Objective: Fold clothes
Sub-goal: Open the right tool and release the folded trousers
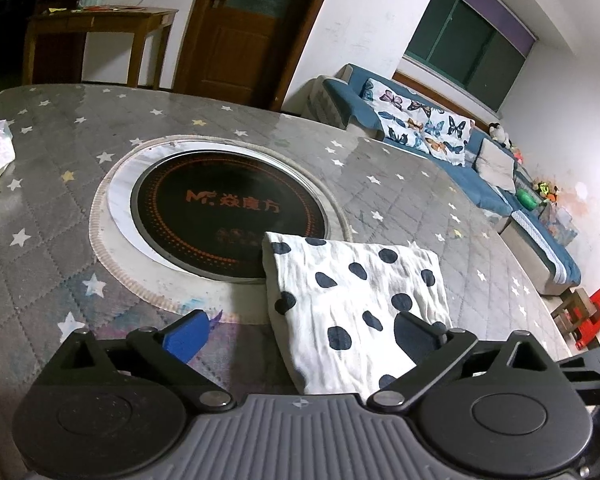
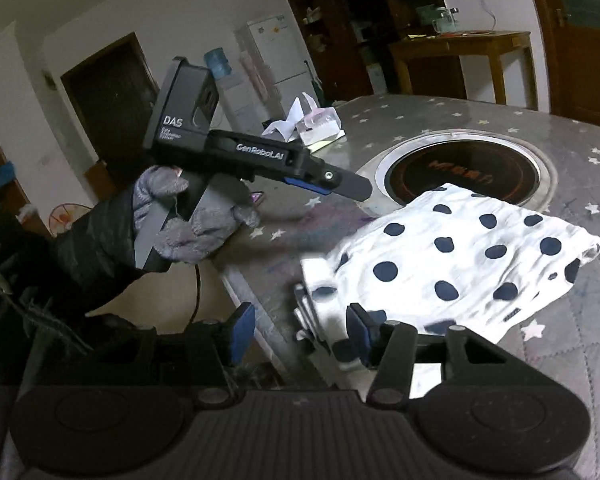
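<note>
Cloth (image 1: 352,304) folded at counter's (image 1: 52,208) near edge; left gripper (image 1: 300,332) jaws spread, empty; right gripper (image 2: 300,334) nearer, half-spread astride its hanging edge.

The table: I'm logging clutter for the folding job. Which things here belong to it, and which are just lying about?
Belongs to the job:
polka-dot cloth, folded on the table
left tool
right tool

Just lying about:
round cooktop set in the table
tissue pack
</note>
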`<state>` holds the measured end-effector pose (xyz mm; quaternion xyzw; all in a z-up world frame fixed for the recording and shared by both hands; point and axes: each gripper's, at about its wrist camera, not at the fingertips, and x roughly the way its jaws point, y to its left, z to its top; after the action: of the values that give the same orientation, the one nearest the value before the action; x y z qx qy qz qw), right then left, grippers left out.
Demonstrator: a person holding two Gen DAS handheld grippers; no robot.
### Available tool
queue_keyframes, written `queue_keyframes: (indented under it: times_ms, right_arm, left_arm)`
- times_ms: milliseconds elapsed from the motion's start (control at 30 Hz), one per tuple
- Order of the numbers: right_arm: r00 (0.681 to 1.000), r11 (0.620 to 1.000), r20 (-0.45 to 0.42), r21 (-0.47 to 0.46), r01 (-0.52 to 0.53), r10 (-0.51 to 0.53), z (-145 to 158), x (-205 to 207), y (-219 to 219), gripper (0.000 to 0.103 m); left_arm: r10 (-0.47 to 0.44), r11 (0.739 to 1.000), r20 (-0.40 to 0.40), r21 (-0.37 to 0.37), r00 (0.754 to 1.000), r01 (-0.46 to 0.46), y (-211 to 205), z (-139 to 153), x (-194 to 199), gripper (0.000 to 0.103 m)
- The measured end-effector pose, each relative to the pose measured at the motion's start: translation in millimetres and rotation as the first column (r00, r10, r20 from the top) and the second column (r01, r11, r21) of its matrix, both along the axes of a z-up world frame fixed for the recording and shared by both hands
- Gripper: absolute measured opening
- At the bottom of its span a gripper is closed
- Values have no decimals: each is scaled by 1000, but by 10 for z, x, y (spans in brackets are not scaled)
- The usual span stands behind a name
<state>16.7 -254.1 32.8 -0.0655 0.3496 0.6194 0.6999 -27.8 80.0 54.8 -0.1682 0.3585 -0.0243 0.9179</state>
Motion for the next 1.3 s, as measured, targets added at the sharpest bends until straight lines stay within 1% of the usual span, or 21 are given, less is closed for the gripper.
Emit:
queue_keyframes:
  times_ms: [100, 167, 267, 367, 567, 633, 733, 867, 967, 1033, 1200, 1300]
  right_arm:
    - [999, 999, 14, 7, 40, -41, 28, 10, -23, 55]
    - [996, 996, 19, 13, 88, -88, 27, 61, -44, 57]
    - [983, 983, 1, 4, 183, -183, -53, 188, -65, 57]
    - [971, 971, -23, -26, 237, -237, -154, 296, -96, 58]
    - [968, 964, -2, -94, 248, -249, -314, 290, -121, 58]
    - [968, 963, 9, -102, 249, -249, -331, 278, -116, 57]
    - [966, 962, 34, -88, 258, -256, -266, 296, -111, 58]
    - [956, 958, 85, -44, 283, -279, -125, 402, -82, 58]
    - [940, 946, 117, -18, 324, -320, -54, 538, -35, 58]
    - [926, 933, 124, -5, 360, -356, -44, 669, 16, 63]
    - [899, 908, 142, -4, 419, -414, -117, 982, 204, 64]
    - [894, 902, 152, -25, 431, -422, -205, 1122, 340, 64]
  left_arm:
    - [-7, 1000, -1, 15, 1000, 7, -56, 6, 17, 103]
    - [-15, 999, -4, 30, 1000, 15, -119, -3, 26, 103]
    - [-33, 997, -14, 64, 999, 34, -228, -37, 35, 103]
    - [-51, 994, -25, 93, 998, 53, -308, -86, 20, 103]
    - [-78, 987, -64, 136, 995, 86, -408, -220, -27, 103]
    - [-89, 983, -81, 154, 993, 101, -445, -278, -40, 103]
    - [-100, 977, -93, 181, 991, 115, -495, -301, -72, 103]
    - [-91, 978, -34, 187, 995, 95, -485, -146, -87, 103]
    - [-90, 979, 14, 187, 996, 86, -493, -30, -69, 103]
    - [-95, 978, 29, 191, 995, 88, -521, 0, -47, 103]
    - [-135, 975, 26, 183, 991, 128, -630, -30, 33, 103]
    - [-158, 968, 13, 197, 987, 152, -710, -95, 65, 103]
